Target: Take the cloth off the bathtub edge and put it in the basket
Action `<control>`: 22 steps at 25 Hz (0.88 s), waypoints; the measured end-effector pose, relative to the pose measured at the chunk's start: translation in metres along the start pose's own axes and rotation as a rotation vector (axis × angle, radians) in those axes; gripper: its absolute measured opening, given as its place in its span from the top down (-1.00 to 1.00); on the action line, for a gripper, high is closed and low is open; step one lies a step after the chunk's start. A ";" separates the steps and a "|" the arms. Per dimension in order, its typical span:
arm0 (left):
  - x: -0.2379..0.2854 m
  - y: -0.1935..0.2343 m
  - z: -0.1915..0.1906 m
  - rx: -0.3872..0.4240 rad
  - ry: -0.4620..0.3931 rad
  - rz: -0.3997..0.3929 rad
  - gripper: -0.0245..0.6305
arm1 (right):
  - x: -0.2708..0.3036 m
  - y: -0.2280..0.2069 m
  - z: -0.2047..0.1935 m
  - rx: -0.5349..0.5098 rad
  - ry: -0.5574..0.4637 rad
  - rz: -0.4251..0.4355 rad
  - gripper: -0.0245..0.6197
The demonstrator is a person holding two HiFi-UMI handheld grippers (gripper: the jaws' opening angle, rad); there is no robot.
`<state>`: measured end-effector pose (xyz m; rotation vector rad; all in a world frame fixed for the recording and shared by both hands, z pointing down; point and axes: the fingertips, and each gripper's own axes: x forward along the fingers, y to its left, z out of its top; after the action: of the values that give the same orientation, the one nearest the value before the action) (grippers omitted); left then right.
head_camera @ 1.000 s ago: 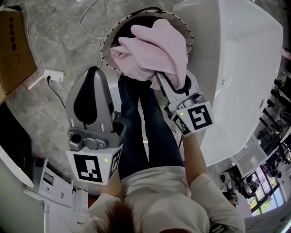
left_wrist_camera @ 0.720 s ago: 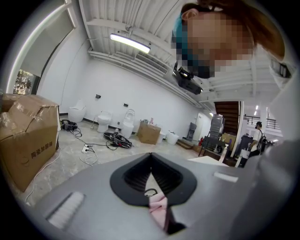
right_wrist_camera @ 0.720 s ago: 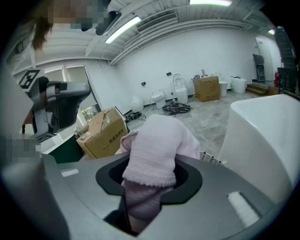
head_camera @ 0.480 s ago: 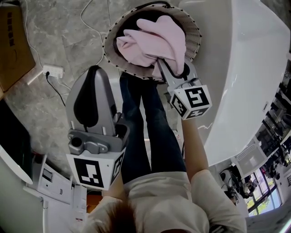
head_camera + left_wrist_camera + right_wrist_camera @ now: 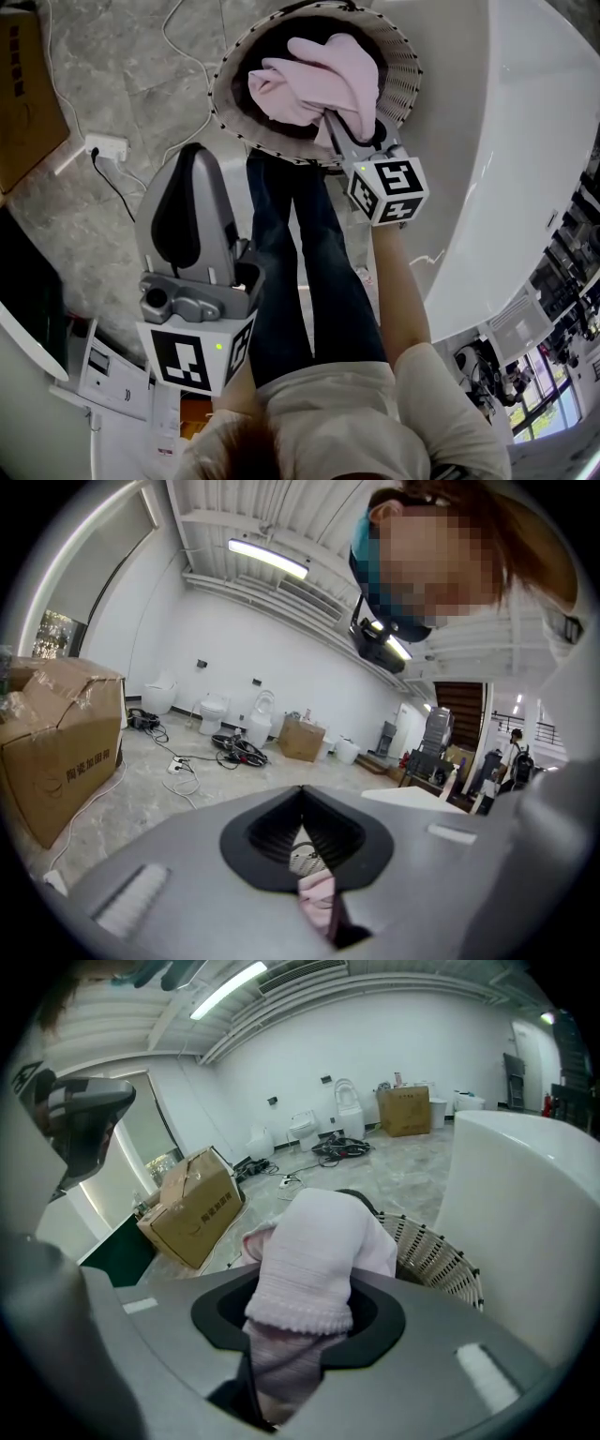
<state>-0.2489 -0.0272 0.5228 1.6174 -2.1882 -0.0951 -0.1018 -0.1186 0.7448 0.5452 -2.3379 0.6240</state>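
Cloth, clamped in right gripper, hangs over basket opening; left gripper seemingly closed.

The grey veined stone floor carries a round slatted basket, standing upright just beside the white bathtub. A brown cardboard box lies at the far left. A white power strip lies between box and basket, with a black cable plugged in. A white cable loops near the basket.
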 end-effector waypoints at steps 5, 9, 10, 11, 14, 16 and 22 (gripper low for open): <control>-0.001 0.000 -0.008 0.000 0.015 0.002 0.88 | 0.012 -0.011 -0.017 0.016 0.038 -0.018 0.47; 0.000 0.000 -0.014 -0.001 0.022 0.003 0.88 | 0.023 -0.017 -0.027 0.016 0.063 -0.020 0.47; 0.000 0.000 -0.016 -0.002 0.025 0.003 0.88 | 0.026 -0.018 -0.030 0.018 0.070 -0.019 0.47; 0.001 0.000 -0.018 -0.003 0.027 0.002 0.88 | 0.029 -0.019 -0.033 0.021 0.076 -0.019 0.47; 0.002 -0.002 -0.022 -0.007 0.036 -0.002 0.89 | 0.038 -0.022 -0.041 0.027 0.102 -0.019 0.47; 0.003 -0.004 -0.025 -0.008 0.042 -0.004 0.89 | 0.044 -0.025 -0.048 0.031 0.123 -0.020 0.47; 0.003 -0.003 -0.031 -0.016 0.052 -0.004 0.89 | 0.062 -0.031 -0.066 0.039 0.178 -0.026 0.47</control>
<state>-0.2357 -0.0255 0.5515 1.5975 -2.1397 -0.0710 -0.0975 -0.1194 0.8404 0.5154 -2.1526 0.6787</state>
